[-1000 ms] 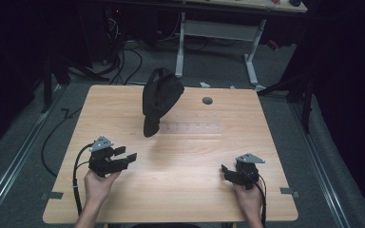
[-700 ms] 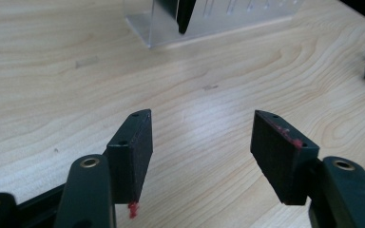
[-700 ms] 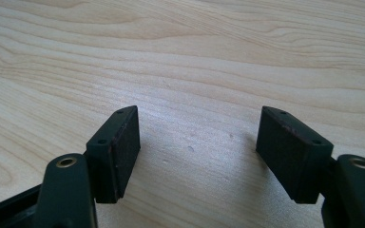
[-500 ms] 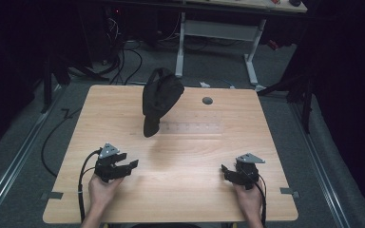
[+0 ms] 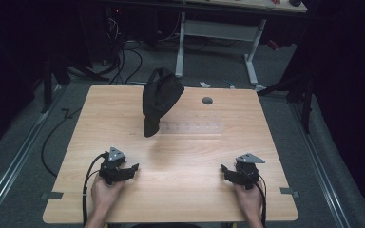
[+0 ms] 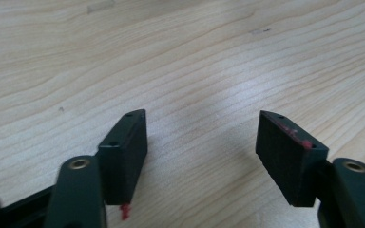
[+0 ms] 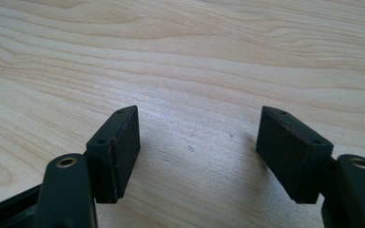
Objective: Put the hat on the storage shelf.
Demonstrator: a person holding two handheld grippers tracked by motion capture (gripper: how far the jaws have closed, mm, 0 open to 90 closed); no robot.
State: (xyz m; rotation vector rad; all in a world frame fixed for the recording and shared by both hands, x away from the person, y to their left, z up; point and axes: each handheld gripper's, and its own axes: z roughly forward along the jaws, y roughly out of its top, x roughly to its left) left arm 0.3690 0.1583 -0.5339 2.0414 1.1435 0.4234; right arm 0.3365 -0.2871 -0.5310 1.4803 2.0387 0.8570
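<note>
The left claw [image 5: 123, 171], drawn back toward the near desk [image 5: 190, 156] edge since a second ago, and the right claw [image 5: 232, 175] are held wide open and empty, well short of what appears to be a dark bag [image 5: 158, 100] at the far middle.

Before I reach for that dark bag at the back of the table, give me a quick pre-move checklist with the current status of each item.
1. Left gripper open and holding nothing: ok, its own view shows the jaws apart over bare wood.
2. Right gripper open and holding nothing: ok, jaws apart over bare wood.
3. Dark bag in sight and free of both grippers: ok, it sits at the far middle of the table, well apart from them.
4. Path from grippers to bag unobstructed: ok, only bare tabletop lies between.
5. Bag stable: cannot tell; it stands up in a heap.
6. Handle or strap to grab: cannot tell, too dark to make out.
</note>
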